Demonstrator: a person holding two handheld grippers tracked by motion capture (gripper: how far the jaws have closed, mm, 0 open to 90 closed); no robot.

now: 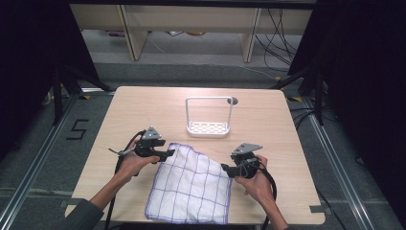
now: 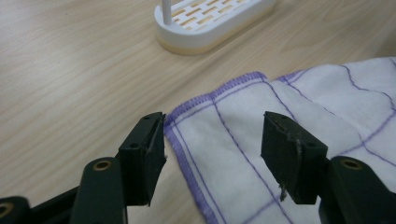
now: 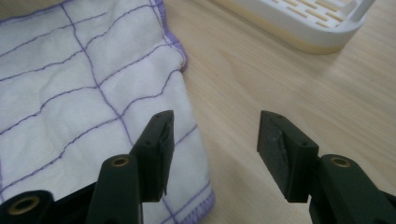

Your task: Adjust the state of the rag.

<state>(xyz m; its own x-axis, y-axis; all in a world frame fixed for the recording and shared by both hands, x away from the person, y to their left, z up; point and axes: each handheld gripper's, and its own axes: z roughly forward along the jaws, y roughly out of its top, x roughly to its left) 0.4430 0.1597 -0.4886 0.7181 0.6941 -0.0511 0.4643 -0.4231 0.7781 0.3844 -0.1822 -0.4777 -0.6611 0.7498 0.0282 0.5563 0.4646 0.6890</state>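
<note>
High view showed a person seated at a pale wooden surface (image 1: 143, 110), a two-jaw gripper in each hand, with a white cloth (image 1: 191, 184) crossed by purple grid lines lying spread between them. The cloth sat toward the near edge of the surface, its purple-stitched hem rumpled along the far side. The left gripper (image 1: 165, 154) hovered at the cloth's far left corner, and the right gripper (image 1: 226, 168) stood at the cloth's right edge. Behind the cloth, well apart from it, a white rack (image 1: 209, 127) with a slotted base and a tall wire handle stood upright near the middle of the surface.

Left gripper view placed the left gripper (image 2: 212, 154) over the hemmed corner of the cloth (image 2: 299, 107), its fingers (image 2: 144, 156) spread wide and gripping nothing; one finger stood just outside the hem over bare wood, the other over the cloth. The rack (image 2: 212, 23) lay beyond.

Right gripper view had the right gripper (image 3: 215, 154) with its fingers (image 3: 156, 154) likewise parted and empty, one above the cloth (image 3: 84, 93) near its edge, the other above bare surface. A corner of the rack (image 3: 308, 28) showed at the top.

Whether either gripper's fingers touched the fabric could not be told.
</note>
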